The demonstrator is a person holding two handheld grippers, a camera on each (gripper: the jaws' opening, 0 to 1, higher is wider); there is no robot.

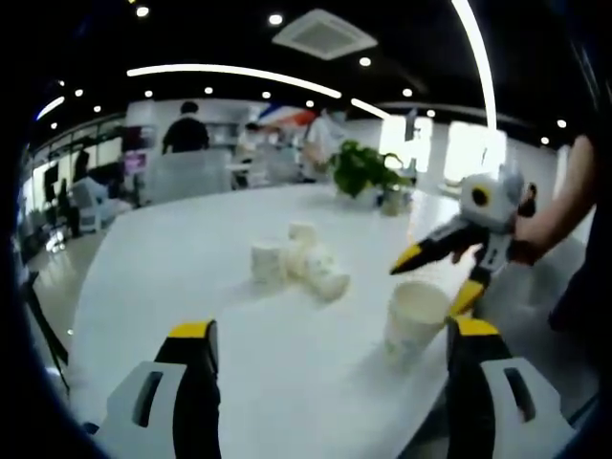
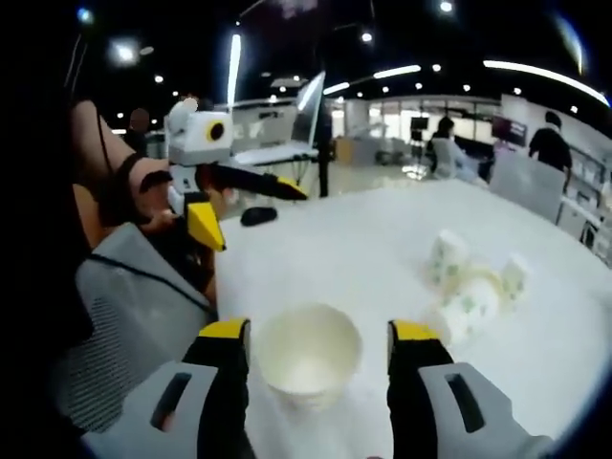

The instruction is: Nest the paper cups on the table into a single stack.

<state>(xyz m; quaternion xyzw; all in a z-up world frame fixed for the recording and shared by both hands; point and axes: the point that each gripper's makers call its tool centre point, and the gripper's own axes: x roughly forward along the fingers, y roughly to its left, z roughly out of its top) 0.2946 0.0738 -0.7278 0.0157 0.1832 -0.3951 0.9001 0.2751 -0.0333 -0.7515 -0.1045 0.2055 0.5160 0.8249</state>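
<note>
One white paper cup [image 1: 416, 316] [image 2: 308, 359] stands upright, mouth up, near the table's edge. My right gripper [image 2: 320, 331] is open, its jaws standing one on each side of the cup without touching it. From the left gripper view, that right gripper [image 1: 436, 278] hangs just above the cup, held by a hand. A cluster of several paper cups [image 1: 296, 263] [image 2: 469, 277] sits farther in on the table, some lying on their sides. My left gripper [image 1: 332, 335] [image 2: 249, 208] is open and empty, held back from the table's edge.
The white table [image 1: 191, 258] is wide, with a potted plant [image 1: 363, 167] at its far side and a small black object [image 2: 258, 215] near one edge. A grey mesh chair [image 2: 124, 306] stands beside the table. People are in the background.
</note>
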